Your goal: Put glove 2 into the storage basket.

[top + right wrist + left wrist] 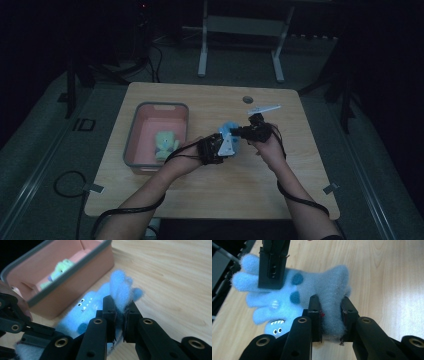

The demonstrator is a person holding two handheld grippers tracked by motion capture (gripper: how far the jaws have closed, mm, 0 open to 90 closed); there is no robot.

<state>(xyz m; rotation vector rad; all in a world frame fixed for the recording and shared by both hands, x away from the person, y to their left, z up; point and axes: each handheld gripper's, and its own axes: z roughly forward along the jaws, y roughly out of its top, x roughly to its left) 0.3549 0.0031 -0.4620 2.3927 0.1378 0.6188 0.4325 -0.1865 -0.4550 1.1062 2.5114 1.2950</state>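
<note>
a pale wooden table (210,185) stands on grey floor in a dim room, a metal frame (240,45) beyond it. one pink bin (156,135) holds one greenish soft toy (165,142). one fuzzy blue glove (294,297) hangs between two grippers just right of the bin: left gripper (331,315) pinching its cuff, right gripper (120,315) pinching a finger.

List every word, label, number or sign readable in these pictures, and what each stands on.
"ID": pale marking on the dark floor left of the table.
No readable text on the blue plush toy, the pink bin or either gripper.
</note>
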